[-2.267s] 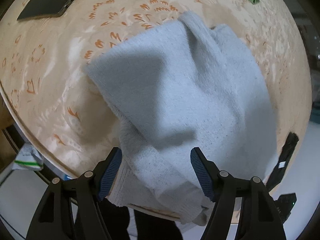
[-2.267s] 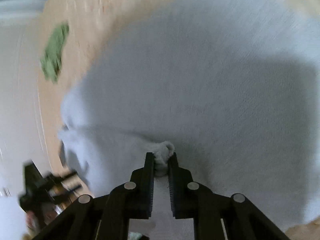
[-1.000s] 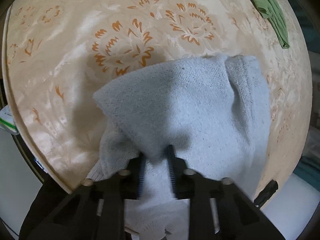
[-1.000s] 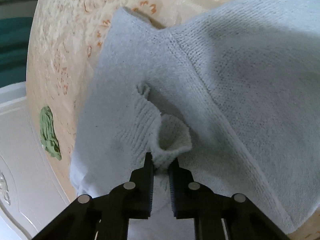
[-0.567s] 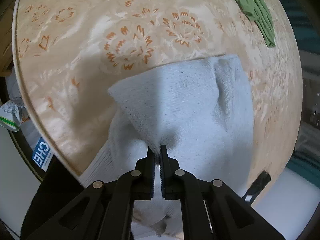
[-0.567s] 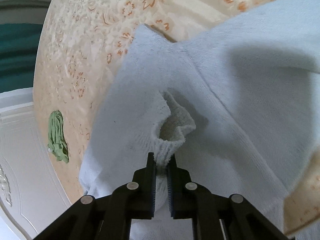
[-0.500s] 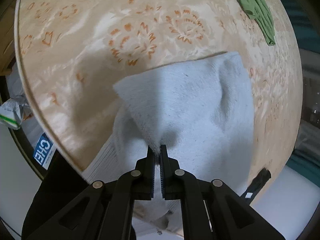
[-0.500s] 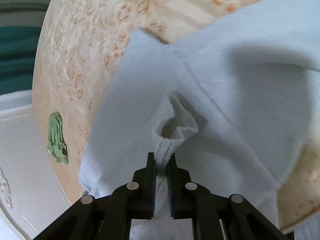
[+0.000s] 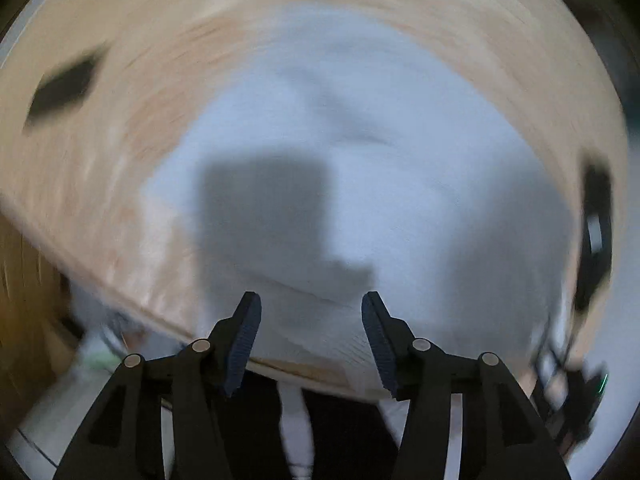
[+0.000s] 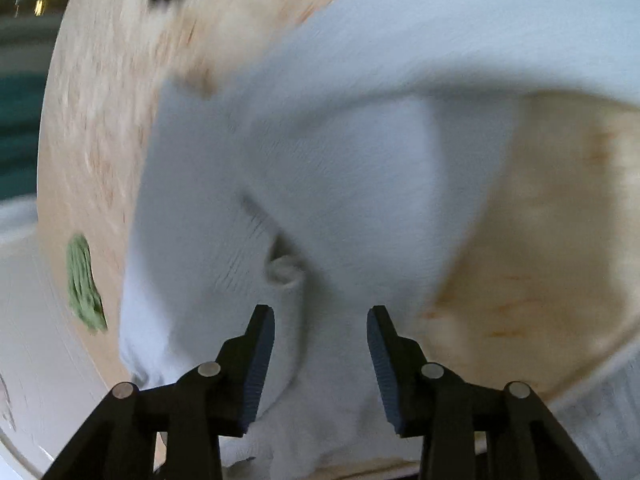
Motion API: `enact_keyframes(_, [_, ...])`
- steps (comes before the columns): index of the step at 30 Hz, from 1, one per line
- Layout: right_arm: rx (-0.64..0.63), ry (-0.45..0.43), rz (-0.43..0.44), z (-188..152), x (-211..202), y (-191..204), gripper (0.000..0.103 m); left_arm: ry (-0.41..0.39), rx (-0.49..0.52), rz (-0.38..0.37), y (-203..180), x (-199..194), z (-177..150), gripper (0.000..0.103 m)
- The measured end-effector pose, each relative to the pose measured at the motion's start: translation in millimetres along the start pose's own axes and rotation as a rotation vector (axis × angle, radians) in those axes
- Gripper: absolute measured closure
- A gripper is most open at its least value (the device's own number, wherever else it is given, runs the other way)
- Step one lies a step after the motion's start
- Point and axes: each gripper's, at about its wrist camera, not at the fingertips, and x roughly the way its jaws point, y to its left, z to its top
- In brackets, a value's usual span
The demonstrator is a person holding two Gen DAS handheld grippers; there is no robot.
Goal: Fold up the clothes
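The pale blue-grey knitted garment (image 9: 400,168) lies spread on the counter (image 9: 120,120), near its close edge, with part of it hanging over that edge. The counter is round and covered in a glossy beige cloth with an orange pattern, smeared by motion blur in both views.

The left gripper (image 9: 311,336) hangs above the garment with its fingers (image 9: 244,336) parted; they have just been opening and nothing is between them, the knit lying free below. The right gripper (image 10: 321,364) has also just been opening: its fingers (image 10: 260,364) stand apart on either side of a fold, not pressing on it.

Only the left view shows a dark flat object (image 9: 64,88) on the far left of the counter, another dark device (image 9: 596,232) at the right rim, a square shadow across the knit, and dark clothing below the counter edge. Only the right view shows the garment's cuff opening (image 10: 284,268) just ahead of the fingers, a small green cloth (image 10: 84,284) near the counter's left rim well away from the garment, and a white panelled surface (image 10: 24,320) beyond the counter.
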Motion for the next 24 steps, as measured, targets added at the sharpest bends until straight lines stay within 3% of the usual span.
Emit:
enact_keyframes(2, [0.038, -0.073, -0.025, 7, -26, -23, 0.063, 0.009, 0.197, -0.012, -56, 0, -7, 0.050])
enact_keyframes(4, [0.075, -0.159, -0.053, 18, -55, -48, 0.061, 0.024, 0.397, -0.053, -138, 10, 32, 0.050])
enact_keyframes(6, [0.089, -0.238, -0.078, 32, -82, -68, 0.061, 0.045, 0.561, -0.112, -215, 23, 26, 0.050])
enact_keyframes(8, [0.080, -0.312, -0.107, 47, -107, -82, 0.059, 0.059, 0.674, -0.166, -285, 35, 5, 0.050])
enact_keyframes(10, [0.046, -0.363, -0.151, 65, -126, -90, 0.054, 0.093, 0.766, -0.205, -349, 50, 20, 0.050])
enact_keyframes(12, [0.000, -0.398, -0.203, 83, -141, -94, 0.049, 0.132, 0.813, -0.227, -363, 72, 60, 0.050])
enact_keyframes(14, [-0.084, -0.402, -0.258, 99, -140, -88, 0.048, 0.146, 0.855, -0.187, -403, 90, 57, 0.050])
enact_keyframes(16, [-0.175, -0.400, -0.327, 114, -131, -77, 0.048, 0.150, 0.875, -0.155, -395, 111, 73, 0.050])
enact_keyframes(18, [-0.246, -0.391, -0.387, 126, -116, -68, 0.048, 0.190, 0.867, -0.163, -420, 98, 49, 0.050])
enact_keyframes(21, [-0.289, -0.375, -0.512, 145, -97, -62, 0.048, 0.206, 0.849, -0.170, -439, 106, 43, 0.050])
enact_keyframes(22, [-0.287, -0.358, -0.572, 155, -89, -63, 0.051, 0.203, 0.847, -0.168, -443, 99, 38, 0.050])
enact_keyframes(24, [-0.258, -0.329, -0.640, 171, -79, -67, 0.077, 0.208, 0.821, -0.167, -444, 98, 42, 0.050])
